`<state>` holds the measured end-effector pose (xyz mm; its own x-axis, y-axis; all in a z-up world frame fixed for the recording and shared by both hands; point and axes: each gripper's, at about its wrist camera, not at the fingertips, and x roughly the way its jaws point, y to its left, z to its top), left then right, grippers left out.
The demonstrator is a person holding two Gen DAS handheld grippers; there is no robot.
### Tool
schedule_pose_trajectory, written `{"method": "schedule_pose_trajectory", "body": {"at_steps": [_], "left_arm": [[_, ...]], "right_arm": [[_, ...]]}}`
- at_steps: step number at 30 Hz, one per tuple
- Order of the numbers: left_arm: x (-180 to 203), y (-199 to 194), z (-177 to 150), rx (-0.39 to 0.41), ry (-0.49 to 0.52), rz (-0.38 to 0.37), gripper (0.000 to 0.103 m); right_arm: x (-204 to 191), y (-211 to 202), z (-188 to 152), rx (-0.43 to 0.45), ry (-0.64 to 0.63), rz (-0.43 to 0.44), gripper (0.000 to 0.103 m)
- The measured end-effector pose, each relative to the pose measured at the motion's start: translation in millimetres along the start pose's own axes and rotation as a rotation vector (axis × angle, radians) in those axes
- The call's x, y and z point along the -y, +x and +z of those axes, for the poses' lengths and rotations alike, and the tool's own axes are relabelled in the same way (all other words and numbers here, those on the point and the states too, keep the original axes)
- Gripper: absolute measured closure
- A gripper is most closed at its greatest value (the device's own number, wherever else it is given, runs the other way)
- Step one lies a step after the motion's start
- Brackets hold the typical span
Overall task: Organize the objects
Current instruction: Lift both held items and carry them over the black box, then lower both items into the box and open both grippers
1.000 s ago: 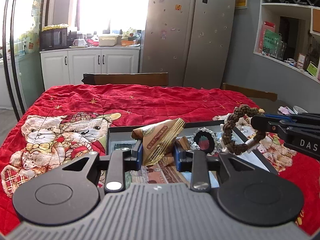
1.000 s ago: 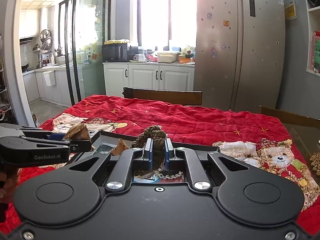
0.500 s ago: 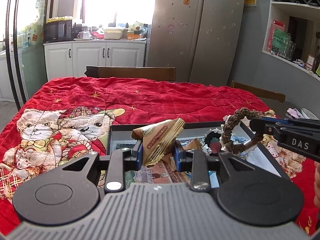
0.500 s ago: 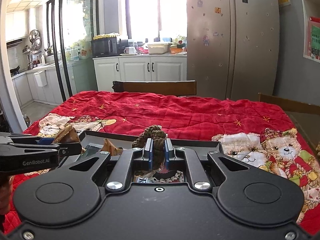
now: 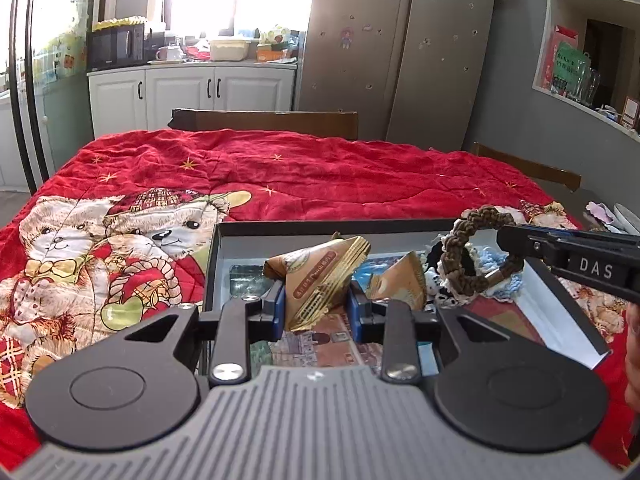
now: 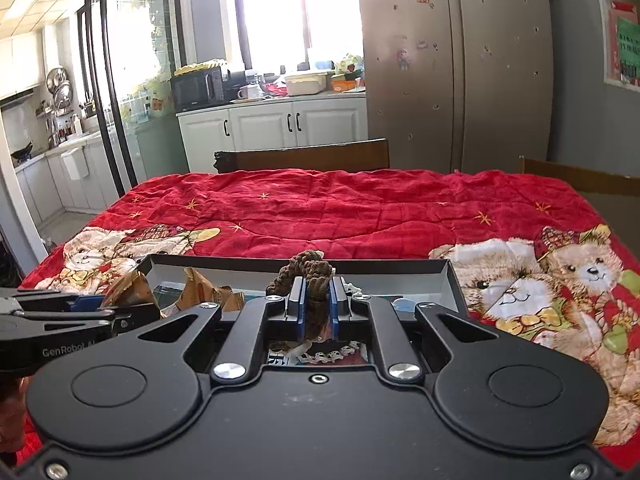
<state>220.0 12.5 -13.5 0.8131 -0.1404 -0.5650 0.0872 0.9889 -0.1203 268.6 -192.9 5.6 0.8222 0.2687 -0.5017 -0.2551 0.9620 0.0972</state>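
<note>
My left gripper point(image 5: 317, 307) is shut on a brown pyramid-shaped packet point(image 5: 320, 276) and holds it over the black-rimmed box point(image 5: 216, 248). My right gripper point(image 6: 317, 305) is shut on a brown braided hair tie point(image 6: 310, 276), also over the box point(image 6: 448, 276). In the left wrist view the hair tie point(image 5: 476, 256) hangs as a ring from the right gripper's tips at the right. A second brown packet point(image 5: 400, 280) lies in the box, beside lacy scrunchies point(image 5: 492, 276). In the right wrist view the left gripper point(image 6: 132, 312) and its packet point(image 6: 128, 288) show at the left.
The box sits on a red quilt with bear prints point(image 5: 280, 172) that covers the table. Wooden chair backs point(image 5: 272, 120) stand at the far side and at the right point(image 5: 528, 168). Beyond are white cabinets point(image 6: 272, 128), a fridge point(image 6: 452, 80) and wall shelves point(image 5: 588, 88).
Both grippers have sunk and moved in over the box with their loads still held. The box looms larger in both views.
</note>
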Motion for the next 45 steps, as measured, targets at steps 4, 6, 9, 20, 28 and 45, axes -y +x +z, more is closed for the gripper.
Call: {"method": "schedule_pose_trajectory", "body": {"at_steps": [4, 6, 9, 20, 28, 45], "left_arm": [[-0.5, 6.3, -2.7, -0.016, 0.000, 0.000, 0.069], [-0.9, 9.3, -4.0, -0.024, -0.002, 0.000, 0.069], [-0.7, 12.6, -6.2, -0.034, 0.003, 0.001, 0.069], [2.8, 25.5, -12.6, -0.071, 0.028, -0.002, 0.069], [6.0, 31.8, -16.2, -0.078, 0.053, 0.005, 0.069], [7.7, 32.4, -17.4, -0.084, 0.072, 0.004, 0.065]], "right_arm": [[3.1, 9.2, -3.9, -0.011, 0.019, 0.008, 0.092], [4.2, 13.1, -5.2, -0.016, 0.027, 0.011, 0.092], [5.1, 18.5, -7.6, -0.025, 0.036, 0.015, 0.092], [9.3, 32.5, -12.0, -0.047, 0.058, 0.016, 0.092], [9.4, 39.8, -15.8, -0.065, 0.049, 0.013, 0.092], [9.7, 49.6, -20.5, -0.096, 0.038, 0.010, 0.092]]}}
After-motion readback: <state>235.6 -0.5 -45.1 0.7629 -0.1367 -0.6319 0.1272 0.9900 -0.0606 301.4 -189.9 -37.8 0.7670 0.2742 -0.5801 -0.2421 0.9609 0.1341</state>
